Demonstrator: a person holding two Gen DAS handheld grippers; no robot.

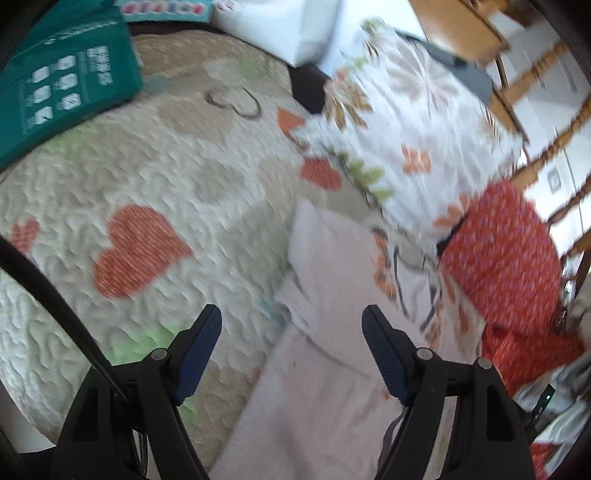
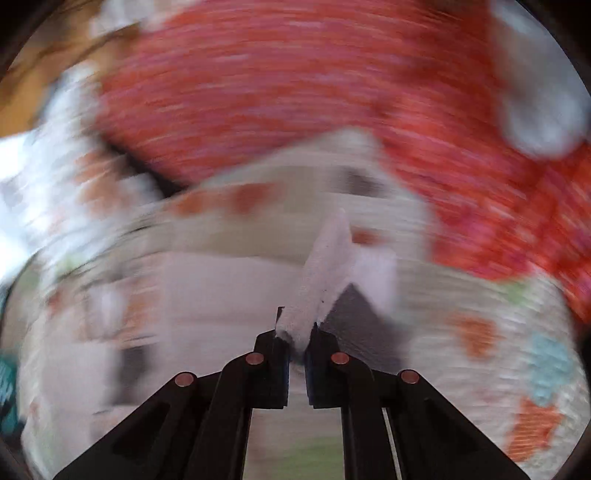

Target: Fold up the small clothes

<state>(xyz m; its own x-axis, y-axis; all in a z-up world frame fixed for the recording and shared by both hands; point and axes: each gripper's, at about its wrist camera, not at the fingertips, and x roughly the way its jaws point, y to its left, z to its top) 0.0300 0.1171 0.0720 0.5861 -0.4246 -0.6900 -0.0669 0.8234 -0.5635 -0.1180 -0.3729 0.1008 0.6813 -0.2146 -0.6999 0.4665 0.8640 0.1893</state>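
A pale pink garment [image 1: 325, 373] lies on the quilted bedspread [image 1: 110, 192], under and ahead of my left gripper [image 1: 291, 325], which is open and empty above its left edge. In the right wrist view my right gripper [image 2: 297, 332] is shut on a fold of the same pale pink garment [image 2: 325, 280] and holds it lifted off the bed. This view is heavily motion-blurred. A red patterned garment [image 1: 506, 266] lies at the right and fills the top of the right wrist view [image 2: 295, 92].
A white floral-print cloth [image 1: 413, 136] is heaped behind the pink garment. A teal box [image 1: 62, 85] sits at the far left of the bed, a white box [image 1: 291, 26] at the back. Wooden chair rails [image 1: 546, 155] stand at the right.
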